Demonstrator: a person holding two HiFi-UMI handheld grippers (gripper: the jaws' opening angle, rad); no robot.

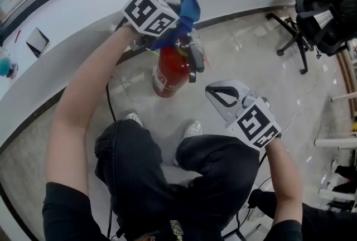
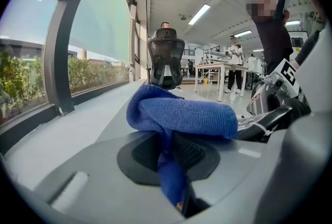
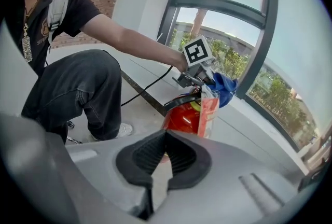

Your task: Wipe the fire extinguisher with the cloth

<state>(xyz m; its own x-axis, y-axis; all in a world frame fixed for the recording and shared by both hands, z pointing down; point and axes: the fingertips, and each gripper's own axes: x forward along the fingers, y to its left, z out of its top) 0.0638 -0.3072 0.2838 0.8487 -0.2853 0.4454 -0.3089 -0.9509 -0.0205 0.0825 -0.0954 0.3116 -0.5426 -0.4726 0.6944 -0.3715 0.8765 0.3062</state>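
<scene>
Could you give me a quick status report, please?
Left gripper shut on cloth, near fire extinguisher top. Right gripper shut, empty. Nothing in the way.

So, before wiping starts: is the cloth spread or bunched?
Bunched: the left gripper pinches the cloth as a folded wad.

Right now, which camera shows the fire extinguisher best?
The head view: the fire extinguisher stands on the floor, its red body and black handle seen from above. The right gripper view shows it side-on, its base hidden behind the shut right gripper. The left gripper view is mostly filled by the cloth.
</scene>
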